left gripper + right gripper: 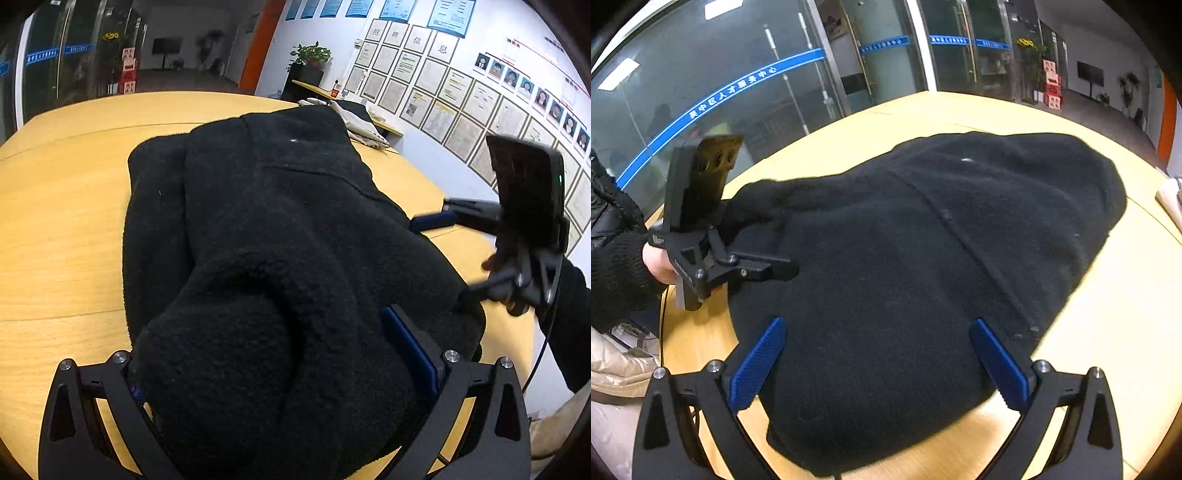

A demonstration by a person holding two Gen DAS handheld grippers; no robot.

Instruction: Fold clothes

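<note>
Fleece (923, 266): we see a black, nubbly garment bunched in a rounded heap on the pale wood-grain surface (1108, 314).
Left gripper (280, 362): its fingers straddle a thick rolled fold of fleece; we cannot tell whether they pinch it.
Right gripper (879, 365): ribbed blue pads (757, 365) spread wide apart, just above the fleece's near edge.

A: Can you see the left gripper (284, 354) fully?
B: No. The black fleece (280, 229) bulges between its fingers and hides the left pad; whether it's pinched, I can't tell.
A: And the right gripper (439, 218)?
B: Blurred in the left view, fingertips partly behind fleece.
A: The wall papers (461, 88)?
B: Too small to read.
</note>
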